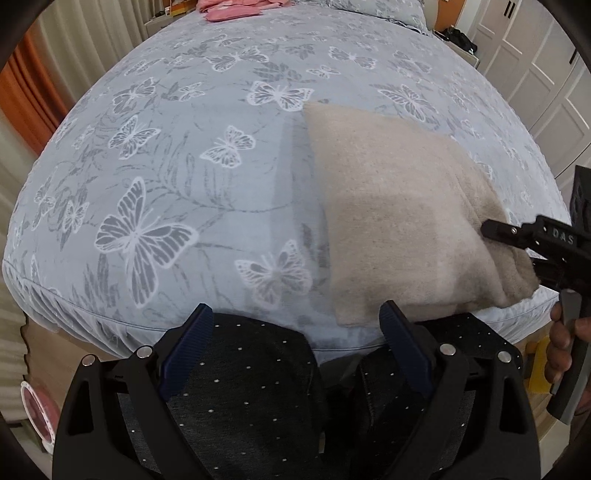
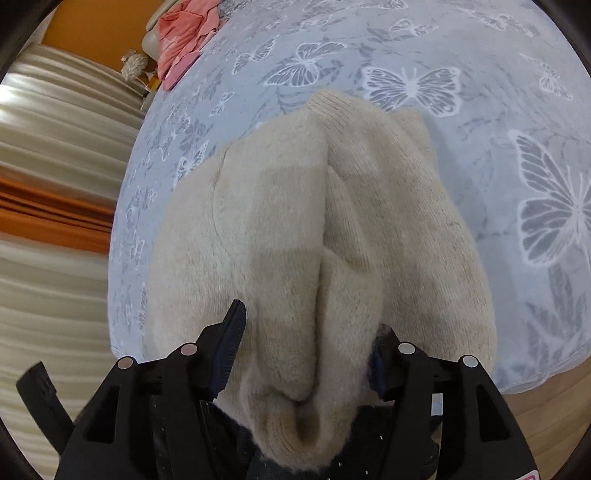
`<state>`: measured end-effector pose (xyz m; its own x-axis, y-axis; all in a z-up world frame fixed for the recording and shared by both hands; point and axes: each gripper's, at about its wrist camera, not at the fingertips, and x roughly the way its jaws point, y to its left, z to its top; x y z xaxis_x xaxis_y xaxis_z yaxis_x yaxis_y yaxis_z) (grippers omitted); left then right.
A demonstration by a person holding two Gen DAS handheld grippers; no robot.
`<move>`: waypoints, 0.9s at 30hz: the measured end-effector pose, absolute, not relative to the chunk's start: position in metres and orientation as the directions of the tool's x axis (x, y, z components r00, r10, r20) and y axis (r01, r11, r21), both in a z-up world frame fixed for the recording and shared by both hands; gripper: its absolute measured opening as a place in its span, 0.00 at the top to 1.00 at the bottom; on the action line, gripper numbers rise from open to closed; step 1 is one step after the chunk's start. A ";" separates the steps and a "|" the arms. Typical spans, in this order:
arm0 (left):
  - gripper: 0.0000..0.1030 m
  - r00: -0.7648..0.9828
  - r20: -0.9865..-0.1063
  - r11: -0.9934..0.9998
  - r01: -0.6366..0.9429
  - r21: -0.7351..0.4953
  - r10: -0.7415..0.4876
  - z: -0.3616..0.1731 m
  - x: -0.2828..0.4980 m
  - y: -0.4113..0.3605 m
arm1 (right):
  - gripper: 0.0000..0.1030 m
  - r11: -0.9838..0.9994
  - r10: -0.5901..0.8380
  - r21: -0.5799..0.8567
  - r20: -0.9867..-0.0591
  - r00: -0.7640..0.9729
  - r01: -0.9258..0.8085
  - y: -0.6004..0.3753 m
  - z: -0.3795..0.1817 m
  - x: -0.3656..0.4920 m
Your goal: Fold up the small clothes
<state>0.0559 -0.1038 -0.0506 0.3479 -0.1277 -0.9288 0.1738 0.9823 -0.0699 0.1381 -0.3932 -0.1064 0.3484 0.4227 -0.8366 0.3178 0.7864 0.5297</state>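
Observation:
A beige knit garment point(image 1: 399, 218) lies folded on the blue butterfly bedspread point(image 1: 184, 184), near the bed's front right edge. My left gripper point(image 1: 295, 332) is open and empty, held over the bed's front edge just left of the garment. My right gripper point(image 2: 306, 343) has the bunched end of the beige garment point(image 2: 317, 240) between its jaws; its fingers point(image 2: 231, 343) stand fairly wide around the thick fabric. In the left wrist view the right gripper point(image 1: 517, 240) reaches in from the right onto the garment's near right corner.
A pink garment point(image 2: 184, 37) lies at the far end of the bed, also in the left wrist view point(image 1: 236, 7). Curtains point(image 2: 55, 184) hang beside the bed. White wardrobe doors point(image 1: 535, 74) stand at the far right. My dotted dark trousers point(image 1: 240, 387) are below the left gripper.

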 end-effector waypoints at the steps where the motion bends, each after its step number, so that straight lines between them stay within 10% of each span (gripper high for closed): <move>1: 0.13 0.346 -0.930 0.982 0.177 -0.070 -0.128 -0.051 0.056 -0.106 | 0.48 0.796 0.429 0.527 -0.839 0.335 0.300 -0.390 -0.109 0.143; 2: 0.13 0.344 -0.930 0.980 0.186 -0.069 -0.130 -0.052 0.057 -0.110 | 0.77 0.812 0.424 0.515 -0.844 0.327 0.274 -0.387 -0.108 0.144; 7: 0.13 0.351 -0.928 0.973 0.226 -0.046 -0.125 -0.051 0.059 -0.125 | 0.82 0.790 0.459 0.599 -0.721 0.520 0.134 -0.385 -0.043 0.147; 13: 0.13 0.340 -0.932 0.969 0.246 -0.038 -0.123 -0.059 0.064 -0.135 | 0.82 0.927 0.238 0.319 -0.907 0.347 0.199 -0.396 -0.100 0.142; 27: 0.13 0.329 -0.938 0.968 0.250 -0.029 -0.113 -0.065 0.067 -0.141 | 0.50 0.791 0.400 0.521 -0.837 0.373 0.321 -0.430 -0.101 0.162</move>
